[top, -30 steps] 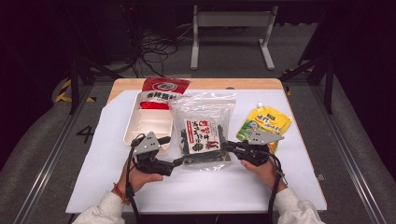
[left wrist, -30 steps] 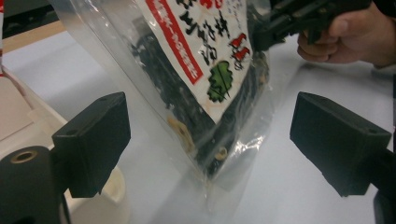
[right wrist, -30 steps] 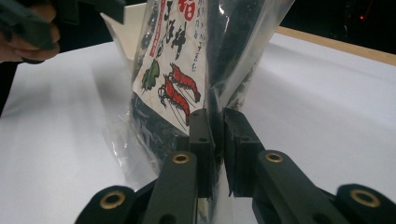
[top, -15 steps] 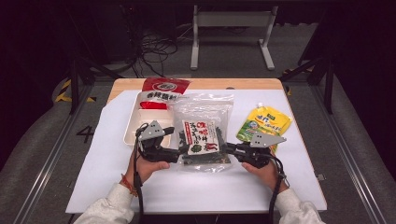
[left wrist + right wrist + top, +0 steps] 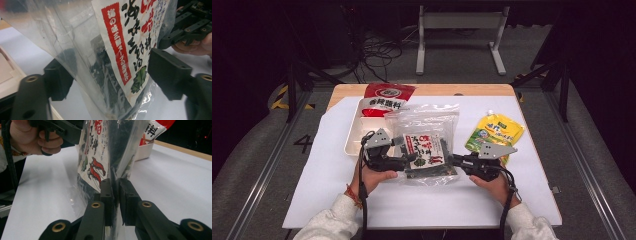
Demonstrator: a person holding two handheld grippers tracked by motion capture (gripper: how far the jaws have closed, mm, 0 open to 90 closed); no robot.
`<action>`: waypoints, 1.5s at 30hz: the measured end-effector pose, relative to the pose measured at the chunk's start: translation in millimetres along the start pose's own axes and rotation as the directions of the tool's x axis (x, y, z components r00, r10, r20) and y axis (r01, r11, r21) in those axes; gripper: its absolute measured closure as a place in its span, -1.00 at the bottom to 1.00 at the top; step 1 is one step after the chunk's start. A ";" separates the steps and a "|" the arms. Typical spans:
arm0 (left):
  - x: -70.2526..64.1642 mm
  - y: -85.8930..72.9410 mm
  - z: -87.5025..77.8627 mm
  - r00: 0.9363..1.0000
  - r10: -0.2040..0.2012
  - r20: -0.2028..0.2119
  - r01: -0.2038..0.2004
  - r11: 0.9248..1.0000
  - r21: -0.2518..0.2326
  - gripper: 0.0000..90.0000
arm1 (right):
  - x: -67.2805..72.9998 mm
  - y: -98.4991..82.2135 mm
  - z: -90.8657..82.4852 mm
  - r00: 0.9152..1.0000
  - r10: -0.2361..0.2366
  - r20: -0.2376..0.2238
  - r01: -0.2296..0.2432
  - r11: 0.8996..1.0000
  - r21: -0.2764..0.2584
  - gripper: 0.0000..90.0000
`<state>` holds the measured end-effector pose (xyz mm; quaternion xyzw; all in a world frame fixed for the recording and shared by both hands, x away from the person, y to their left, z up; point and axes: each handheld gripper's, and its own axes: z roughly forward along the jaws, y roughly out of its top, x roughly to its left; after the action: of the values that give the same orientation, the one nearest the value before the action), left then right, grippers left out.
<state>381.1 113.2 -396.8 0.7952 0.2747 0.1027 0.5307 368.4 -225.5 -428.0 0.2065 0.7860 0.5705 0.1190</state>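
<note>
A clear plastic bag (image 5: 427,122) with a seaweed packet (image 5: 424,150) inside it stands held up over the white sheet at the table's middle. My right gripper (image 5: 452,161) is shut on the bag's right edge; in the right gripper view its pads (image 5: 106,192) pinch the plastic, gripper (image 5: 115,192). My left gripper (image 5: 409,160) sits at the bag's left side. Its jaws have just been closing, with the bag (image 5: 82,50) and packet (image 5: 130,37) between them. In the left gripper view the gripper (image 5: 115,75) still has gaps at both pads.
A white tray (image 5: 354,135) lies left of the bag with a red packet (image 5: 384,97) at its far end. A yellow pouch (image 5: 494,132) lies to the right. The white sheet (image 5: 412,205) covers the wooden table.
My left gripper has moved right and up to the bag's left side, and its jaws now straddle the bag and stand narrower. The right gripper has kept its hold in place.
</note>
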 end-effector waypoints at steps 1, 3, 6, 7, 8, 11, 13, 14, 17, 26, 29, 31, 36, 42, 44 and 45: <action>0.0 0.0 0.0 1.000 0.000 0.000 0.000 1.000 0.000 -0.26 | 0.0 0.0 0.0 1.000 0.000 0.000 0.000 1.000 0.000 0.82; -0.1 0.0 -3.9 1.000 0.015 0.016 -0.015 0.999 -0.037 -0.15 | -1.1 -1.0 0.8 1.000 0.009 0.004 -0.010 1.000 0.008 0.80; -1.6 1.0 -10.3 0.996 0.064 0.063 -0.060 0.996 -0.071 0.22 | -2.2 -0.9 1.0 1.000 0.017 0.020 -0.018 1.000 0.015 0.80; -2.0 1.2 -11.7 0.993 0.087 0.085 -0.080 0.994 -0.079 0.35 | -2.6 -0.8 0.9 0.999 0.022 0.026 -0.022 1.000 0.016 0.79; -3.1 1.0 -12.7 0.990 0.086 0.110 -0.077 0.994 -0.083 0.42 | -2.8 -0.7 1.0 0.999 0.030 0.023 -0.030 0.999 0.009 0.78; -6.5 0.5 -11.8 0.977 0.126 0.171 -0.114 0.991 -0.074 0.54 | -2.3 0.1 2.0 0.999 0.036 0.035 -0.037 0.999 0.017 0.77; -7.6 0.0 -10.7 0.979 0.123 0.160 -0.112 0.991 -0.076 0.53 | -1.2 0.6 2.5 0.999 0.029 0.041 -0.030 0.999 0.022 0.77; -8.0 -0.6 -10.1 0.980 0.112 0.164 -0.100 0.992 -0.079 0.52 | -0.6 0.8 2.6 0.998 0.035 0.042 -0.036 0.999 0.015 0.77; -10.8 -1.3 -5.3 0.978 0.136 0.159 -0.129 0.990 -0.055 0.44 | 2.0 3.1 2.8 0.999 0.031 0.042 -0.031 0.999 0.009 0.77; -14.7 0.1 -7.8 0.973 0.144 0.182 -0.130 0.987 -0.091 0.66 | 6.7 7.3 4.2 0.998 0.034 0.059 -0.034 0.999 0.006 0.67; -14.1 1.7 -11.7 0.972 0.143 0.189 -0.126 0.987 -0.101 0.69 | 9.1 11.4 3.7 0.997 0.033 0.073 -0.033 0.999 0.002 0.51; -14.3 2.4 -14.1 0.971 0.133 0.197 -0.113 0.988 -0.109 0.69 | 11.1 14.0 2.6 0.995 0.041 0.091 -0.040 0.999 -0.003 0.28; -15.6 6.7 -22.0 0.972 0.157 0.175 -0.137 0.983 -0.124 0.70 | 14.1 19.2 -3.6 0.992 0.053 0.114 -0.055 0.998 0.010 -0.02; -10.9 12.2 -36.0 0.976 0.170 0.136 -0.148 0.977 -0.156 0.70 | 19.6 23.3 -21.0 0.987 0.064 0.146 -0.069 0.997 0.031 -0.19; -9.0 13.8 -40.5 0.978 0.168 0.119 -0.148 0.975 -0.164 0.70 | 22.5 23.4 -27.0 0.988 0.061 0.143 -0.067 0.997 0.040 -0.21; -7.8 14.6 -42.9 0.979 0.173 0.109 -0.153 0.974 -0.168 0.70 | 24.3 22.8 -29.8 0.988 0.056 0.144 -0.065 0.996 0.057 -0.25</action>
<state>360.0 138.5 -364.8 0.7751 0.1661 0.1183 0.5980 338.6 -233.6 -395.7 0.2739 0.7861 0.5332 0.1507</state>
